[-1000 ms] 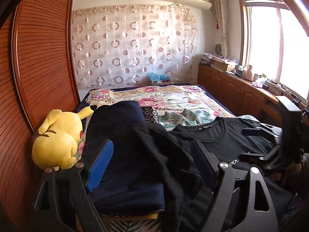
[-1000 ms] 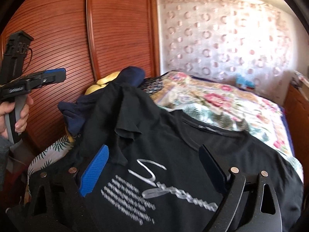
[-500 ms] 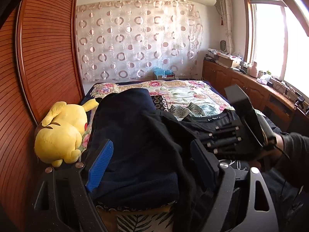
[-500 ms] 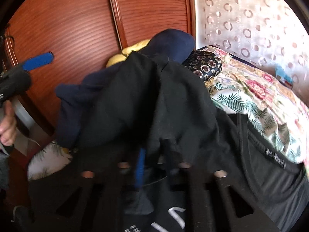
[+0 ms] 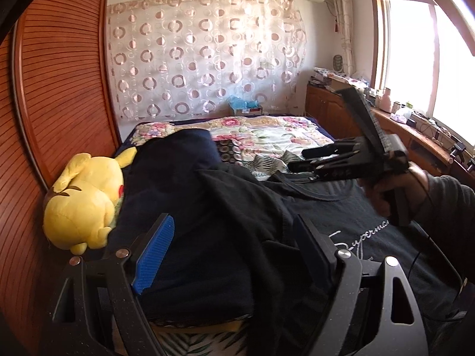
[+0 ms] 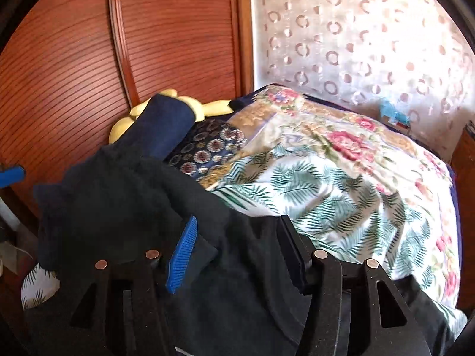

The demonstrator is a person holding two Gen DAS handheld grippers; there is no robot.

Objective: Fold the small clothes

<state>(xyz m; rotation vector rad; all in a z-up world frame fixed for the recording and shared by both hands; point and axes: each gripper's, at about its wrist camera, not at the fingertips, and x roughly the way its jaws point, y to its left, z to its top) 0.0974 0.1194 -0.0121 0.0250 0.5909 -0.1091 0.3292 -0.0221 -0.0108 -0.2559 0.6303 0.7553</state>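
Left wrist view: yellow plush toy [image 5: 84,200] beside black T-shirt [image 5: 341,216] — both grippers' jaws apart.

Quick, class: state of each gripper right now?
Left gripper: open, holding nothing, above the dark clothes.
Right gripper: jaws just reopened, apart over the black T-shirt, gripping nothing.

"Superm…" script on blk tee [image 5: 371,237]

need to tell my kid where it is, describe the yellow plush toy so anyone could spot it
Start at the slatted wooden wardrobe along one side of the bed. The yellow plush toy lies at its foot, beside the navy folded blanket. It is the only bright yellow thing there, with a red cheek spot.
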